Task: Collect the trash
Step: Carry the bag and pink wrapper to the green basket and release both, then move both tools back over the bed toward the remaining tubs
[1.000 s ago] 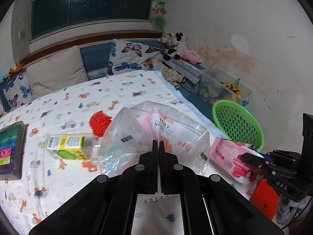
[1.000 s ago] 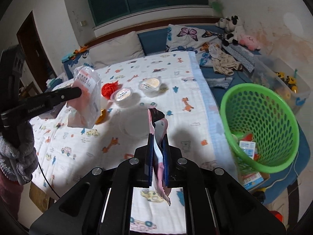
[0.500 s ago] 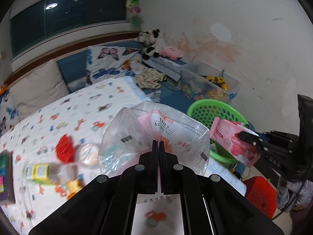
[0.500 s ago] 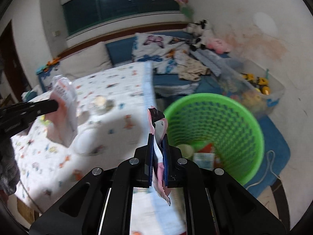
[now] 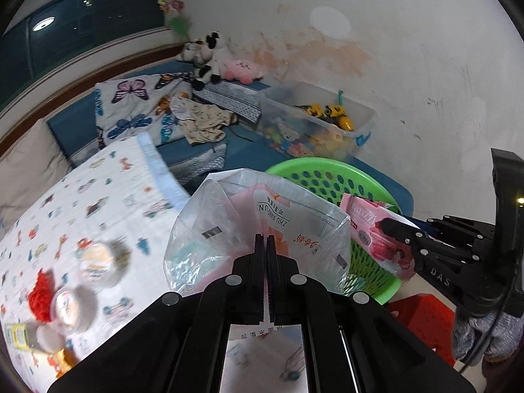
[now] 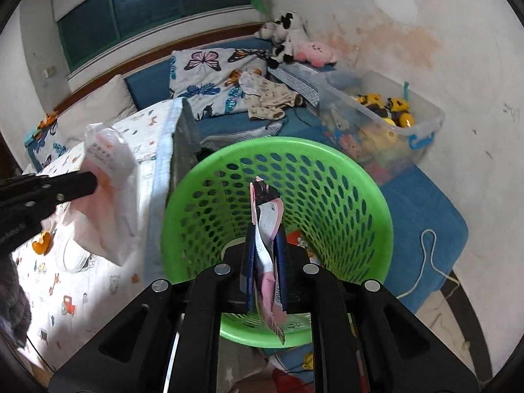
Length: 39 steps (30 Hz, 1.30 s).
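Left wrist view: the left gripper (image 5: 265,240) has its jaws pressed together on a clear plastic bag (image 5: 252,229) with pink printed packaging inside. The bag hangs in the air beside the bed edge, in front of the green basket (image 5: 330,180). To the right, the right gripper (image 5: 381,224) clamps a pink wrapper (image 5: 373,239) over the basket's rim. Behind the basket stands a clear storage bin (image 5: 314,121) filled with toys, yellow ones among them. On the patterned bed sheet (image 5: 98,203) lie two round lidded cups (image 5: 95,262), blurred, and a red mesh scrap (image 5: 41,294).

Right wrist view: the right gripper (image 6: 264,245) is closed on the pink wrapper (image 6: 267,229), which stands up between its fingers and sits directly above the open mouth of the green basket (image 6: 360,196). Down inside the basket, a pale round item and some red-and-white packaging show partly behind the gripper. At left, the left gripper (image 6: 91,181) pinches the clear plastic bag (image 6: 108,196) above the sheet, just beside the basket.

Compared with a second ago, both tools have swung away from the bed toward the basket: then the wrapper hung over the sheet with the basket off to the right; now the basket fills the centre under it. Both grips are unchanged.
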Available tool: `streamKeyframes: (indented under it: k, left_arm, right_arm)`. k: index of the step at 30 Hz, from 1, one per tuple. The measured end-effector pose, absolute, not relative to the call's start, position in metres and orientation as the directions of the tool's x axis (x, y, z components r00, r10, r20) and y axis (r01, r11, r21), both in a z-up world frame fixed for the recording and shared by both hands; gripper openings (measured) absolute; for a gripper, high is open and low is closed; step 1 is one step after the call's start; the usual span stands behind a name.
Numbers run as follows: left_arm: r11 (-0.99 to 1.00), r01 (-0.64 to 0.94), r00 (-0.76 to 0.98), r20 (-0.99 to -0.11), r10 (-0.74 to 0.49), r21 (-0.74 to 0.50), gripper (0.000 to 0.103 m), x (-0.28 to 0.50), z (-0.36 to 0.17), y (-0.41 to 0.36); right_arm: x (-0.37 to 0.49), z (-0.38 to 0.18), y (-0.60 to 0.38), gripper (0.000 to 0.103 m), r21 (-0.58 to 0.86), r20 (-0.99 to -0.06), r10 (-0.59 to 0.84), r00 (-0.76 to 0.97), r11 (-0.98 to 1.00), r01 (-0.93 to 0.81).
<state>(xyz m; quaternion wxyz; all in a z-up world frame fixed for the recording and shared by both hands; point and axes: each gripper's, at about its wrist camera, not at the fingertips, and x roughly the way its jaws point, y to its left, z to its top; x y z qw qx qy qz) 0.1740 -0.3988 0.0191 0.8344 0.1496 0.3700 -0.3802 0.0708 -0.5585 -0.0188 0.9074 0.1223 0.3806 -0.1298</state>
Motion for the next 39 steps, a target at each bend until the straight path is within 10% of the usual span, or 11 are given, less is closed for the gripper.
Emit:
streamKeyframes:
  k: [2,10,14,39]
  left_arm:
    - [0.657,0.753,0.425,-0.737,-0.525,-0.035,0.003,0.175,0.015,-0.410]
    - [0.638,0.768,0.382,-0.755,-0.533,-0.062,0.010,0.176,-0.001,-0.435]
    - [0.648,0.760,0.401,-0.748,-0.529,-0.051,0.035,0.175,-0.004,-0.436]
    - [0.803,0.596,0.574,-0.699,-0.427,-0.001,0.051,0.162,0.019,-0.279]
  right_arm:
    - [0.068,-0.019,-0.562,0.040,0.116,-0.719,-0.155,0.678,0.934,0.337]
    - [0.054,-0.011,-0.570,0.064,0.088,-0.680,-0.220,0.699,0.923,0.375]
    - [0.055,-0.010,-0.571,0.064,0.095,-0.667,-0.207,0.716,0.929,0.358]
    - [0.064,-0.005,-0.470,0.074,0.107,-0.688,-0.025,0.726,0.985,0.136]
